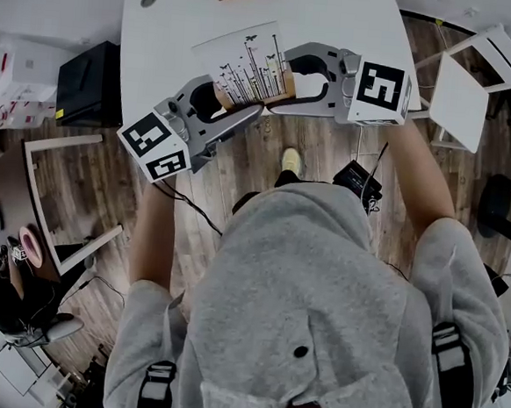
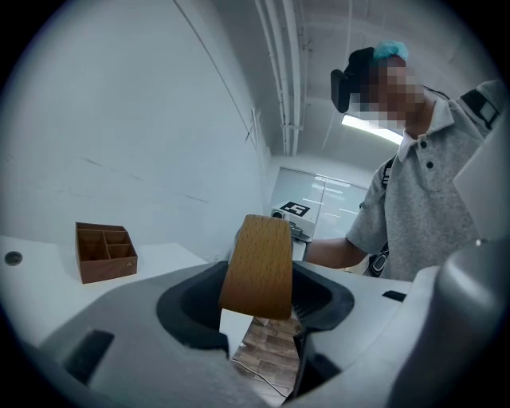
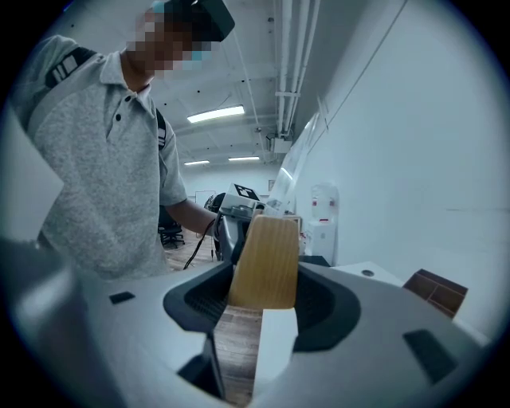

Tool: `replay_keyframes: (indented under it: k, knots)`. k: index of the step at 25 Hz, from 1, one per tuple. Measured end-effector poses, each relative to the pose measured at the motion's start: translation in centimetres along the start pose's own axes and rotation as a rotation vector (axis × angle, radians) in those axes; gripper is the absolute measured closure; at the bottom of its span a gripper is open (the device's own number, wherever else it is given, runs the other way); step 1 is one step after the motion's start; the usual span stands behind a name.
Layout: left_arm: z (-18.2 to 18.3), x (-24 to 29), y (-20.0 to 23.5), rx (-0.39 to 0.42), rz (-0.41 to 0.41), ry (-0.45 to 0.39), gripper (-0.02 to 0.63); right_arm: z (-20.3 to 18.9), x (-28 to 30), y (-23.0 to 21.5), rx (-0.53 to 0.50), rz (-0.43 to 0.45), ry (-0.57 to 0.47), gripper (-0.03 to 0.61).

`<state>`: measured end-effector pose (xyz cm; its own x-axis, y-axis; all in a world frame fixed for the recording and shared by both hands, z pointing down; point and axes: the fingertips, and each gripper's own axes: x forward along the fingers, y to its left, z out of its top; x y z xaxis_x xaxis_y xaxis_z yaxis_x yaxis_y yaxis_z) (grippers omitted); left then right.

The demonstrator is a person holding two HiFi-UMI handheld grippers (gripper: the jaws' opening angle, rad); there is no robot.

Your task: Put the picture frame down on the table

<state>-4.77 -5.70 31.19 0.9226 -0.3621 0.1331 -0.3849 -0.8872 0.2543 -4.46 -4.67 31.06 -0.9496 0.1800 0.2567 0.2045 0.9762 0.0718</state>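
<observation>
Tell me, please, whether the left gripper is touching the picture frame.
Touching. The left gripper view shows the left gripper closed on the picture frame, whose wooden edge is pinched between the jaws.

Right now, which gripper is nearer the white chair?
Right. The right gripper grips the picture frame on the side toward the white chair; the left gripper grips the frame's opposite side, farther from the chair.
</observation>
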Motion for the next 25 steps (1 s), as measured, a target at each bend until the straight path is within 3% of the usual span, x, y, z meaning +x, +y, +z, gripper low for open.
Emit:
replay_keyframes:
  k: [5,19,25]
  knots:
    - [-0.6,0.5,0.9,-0.024,0.022,0.029,0.382,0.0,0.0,-0.3,-0.022,0.016,0.011,0.360]
    - [-1.3,0.5,1.8,0.007,0.066,0.051,0.377,-1.2,0.1,-0.7,-0.071,0.020,0.041,0.360]
    - [-2.0,2.1,5.1,-0.001,0.077,0.082,0.376,-3.5,-0.3,-3.8,-0.049,0.018,0.079,0.360]
